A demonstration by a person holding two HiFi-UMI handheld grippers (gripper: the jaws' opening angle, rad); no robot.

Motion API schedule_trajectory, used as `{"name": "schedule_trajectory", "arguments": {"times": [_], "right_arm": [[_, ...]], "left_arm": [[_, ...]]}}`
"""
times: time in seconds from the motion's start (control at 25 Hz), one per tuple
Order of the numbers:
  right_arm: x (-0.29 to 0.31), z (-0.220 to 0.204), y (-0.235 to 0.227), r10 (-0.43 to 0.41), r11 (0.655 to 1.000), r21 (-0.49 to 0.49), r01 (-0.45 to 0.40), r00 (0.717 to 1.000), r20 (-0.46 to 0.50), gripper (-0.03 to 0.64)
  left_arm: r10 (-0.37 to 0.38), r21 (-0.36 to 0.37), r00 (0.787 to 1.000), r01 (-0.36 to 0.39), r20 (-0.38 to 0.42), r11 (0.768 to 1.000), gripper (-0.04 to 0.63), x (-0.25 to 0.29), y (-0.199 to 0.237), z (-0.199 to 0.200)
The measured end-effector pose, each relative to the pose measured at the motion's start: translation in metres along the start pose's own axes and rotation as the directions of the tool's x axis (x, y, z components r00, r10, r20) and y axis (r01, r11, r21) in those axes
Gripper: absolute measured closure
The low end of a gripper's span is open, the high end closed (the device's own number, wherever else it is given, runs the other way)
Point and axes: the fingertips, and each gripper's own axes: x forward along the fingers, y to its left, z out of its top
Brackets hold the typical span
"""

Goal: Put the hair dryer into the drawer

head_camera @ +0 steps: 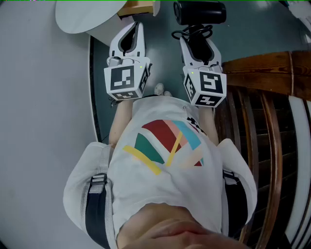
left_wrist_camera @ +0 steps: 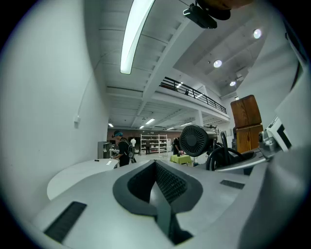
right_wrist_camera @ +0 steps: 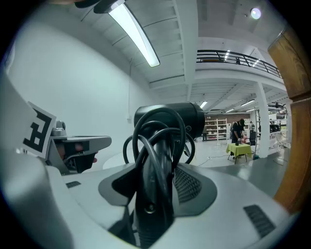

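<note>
Rightward, wooden chair (head_camera: 272, 121) near hair dryer (head_camera: 199, 12)

I am in a big work hall, like a lab or a workshop. Long lights (left_wrist_camera: 135, 36) hang on a very high roof. A walkway with a rail (left_wrist_camera: 194, 93) runs up above. Far back are shelves (left_wrist_camera: 154, 144), a green table (right_wrist_camera: 239, 148) and people (left_wrist_camera: 120, 148) standing at desks.

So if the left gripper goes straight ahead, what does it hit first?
Looks free: open hall lies beyond the left gripper. The white table sits just left of that line; depth unclear.
</note>
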Motion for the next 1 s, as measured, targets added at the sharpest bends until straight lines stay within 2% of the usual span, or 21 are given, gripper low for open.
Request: {"name": "schedule_trajectory", "arguments": {"times": [0.28, 1.0], "right_arm": [[0.002, 0.002, 0.002, 0.004, 1.000, 0.003, -0.004, 1.000, 0.004, 0.396], [0.032, 0.003, 0.027, 0.013, 1.000, -0.005, -0.013, 1.000, 0.009, 0.396]], "left_arm": [[-0.016, -0.074, 1.000, 0.015, -0.012, 0.997, 0.580, 0.002, 0.005, -0.007], [-0.018, -0.027, 0.999, 0.019, 0.034, 0.999, 0.580, 0.012, 0.049, 0.000]]}}
